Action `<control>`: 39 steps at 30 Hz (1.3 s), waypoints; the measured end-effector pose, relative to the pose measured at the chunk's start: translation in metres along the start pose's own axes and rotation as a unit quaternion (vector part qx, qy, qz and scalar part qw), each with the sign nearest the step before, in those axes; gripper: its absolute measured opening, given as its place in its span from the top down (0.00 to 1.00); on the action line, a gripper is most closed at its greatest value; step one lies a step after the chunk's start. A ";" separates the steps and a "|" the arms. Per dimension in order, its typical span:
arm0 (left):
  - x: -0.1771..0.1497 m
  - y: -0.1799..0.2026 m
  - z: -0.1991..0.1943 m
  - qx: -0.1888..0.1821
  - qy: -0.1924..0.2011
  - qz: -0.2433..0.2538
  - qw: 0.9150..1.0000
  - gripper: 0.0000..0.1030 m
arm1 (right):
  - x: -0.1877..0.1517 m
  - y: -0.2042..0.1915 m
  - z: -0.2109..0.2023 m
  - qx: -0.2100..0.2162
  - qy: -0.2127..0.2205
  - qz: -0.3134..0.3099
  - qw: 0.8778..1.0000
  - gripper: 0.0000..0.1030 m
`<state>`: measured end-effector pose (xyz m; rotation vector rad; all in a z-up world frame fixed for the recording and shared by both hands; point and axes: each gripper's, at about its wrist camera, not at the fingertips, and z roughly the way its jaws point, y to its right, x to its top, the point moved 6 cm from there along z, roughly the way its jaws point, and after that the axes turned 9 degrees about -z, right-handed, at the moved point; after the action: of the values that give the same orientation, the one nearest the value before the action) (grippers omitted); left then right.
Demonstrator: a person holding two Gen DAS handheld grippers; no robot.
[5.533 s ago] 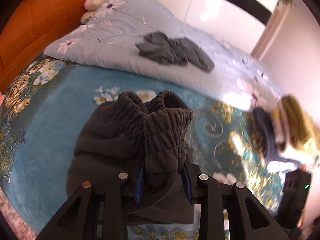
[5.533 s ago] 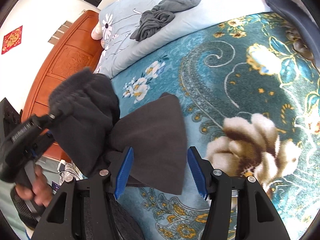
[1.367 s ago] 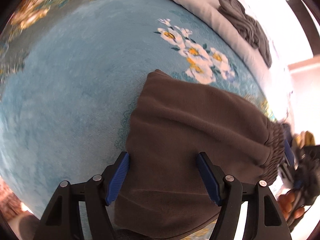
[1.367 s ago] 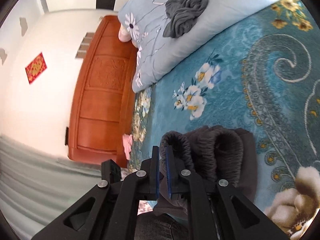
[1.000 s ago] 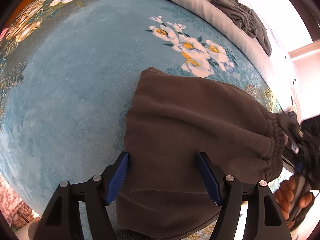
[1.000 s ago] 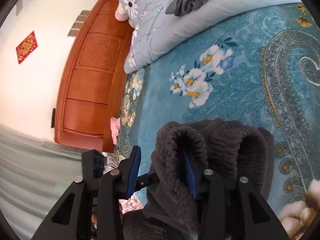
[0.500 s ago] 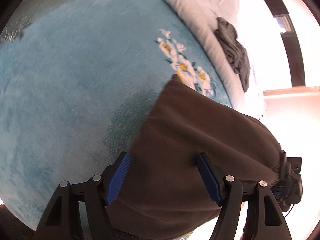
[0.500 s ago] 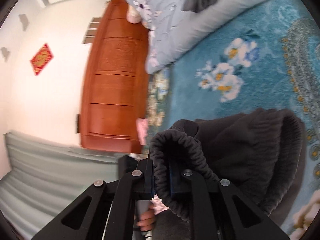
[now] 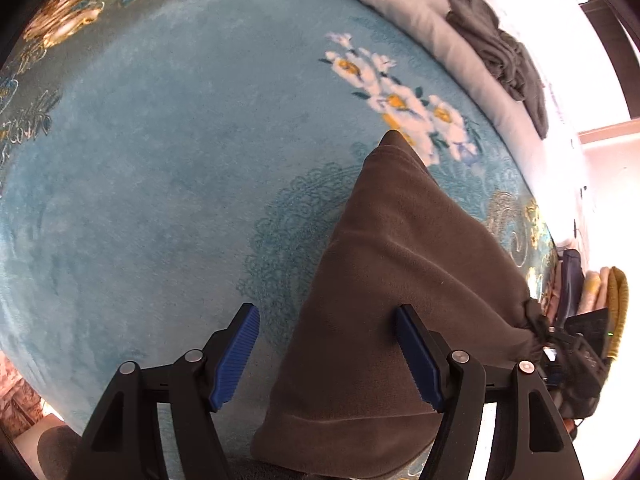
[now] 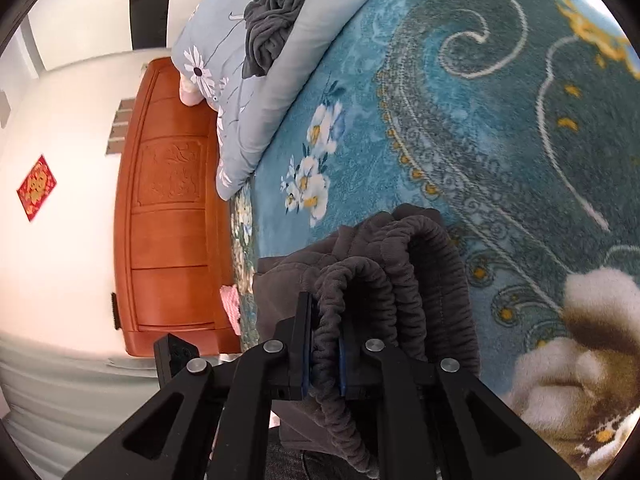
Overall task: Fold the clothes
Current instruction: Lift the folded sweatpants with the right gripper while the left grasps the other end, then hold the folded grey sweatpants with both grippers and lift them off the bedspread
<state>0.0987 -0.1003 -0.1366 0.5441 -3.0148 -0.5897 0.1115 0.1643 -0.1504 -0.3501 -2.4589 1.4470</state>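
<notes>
Right gripper [image 10: 325,344] was clamped on the elastic waistband [image 10: 360,280] of the dark grey sweatpants [image 9: 400,280], pads pinching one gathered fold; judged purpose: holding that end while the garment is shifted or squared. Left gripper [image 9: 328,354] stood wide, nothing between its pads, its right pad over the cloth at the end away from the waistband, its left pad over bare blanket. Sweatpants lay folded in a compact stack on the teal floral blanket [image 9: 160,160], waistband layers bunched together. Beyond the sweatpants, a crumpled grey garment [image 10: 272,20] rested on the pale blue quilt [image 10: 280,92]. Past the waistband end, near the blanket's edge, folded clothes [image 9: 604,292] were stacked.
</notes>
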 end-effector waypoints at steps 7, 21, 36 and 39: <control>-0.012 0.007 -0.039 -0.023 0.068 0.018 0.997 0.28 | 0.017 -0.026 -0.019 -0.058 -0.005 -0.089 0.994 0.84; -0.056 0.065 -0.005 0.014 0.030 0.086 0.996 0.29 | -0.012 -0.070 -0.010 -0.127 -0.032 -0.243 0.961 0.71; -0.049 0.060 -0.029 -0.029 0.050 0.084 0.995 0.28 | -0.002 -0.032 0.004 -0.116 -0.034 -0.187 0.975 0.71; -0.032 0.048 -0.048 -0.040 0.069 0.074 0.994 0.19 | -0.008 -0.022 -0.005 -0.109 -0.029 -0.172 0.979 0.58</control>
<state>0.1170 -0.0653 -0.0733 0.3392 -2.8567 -0.6312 0.1190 0.1556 -0.1292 0.0774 -2.5695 1.0648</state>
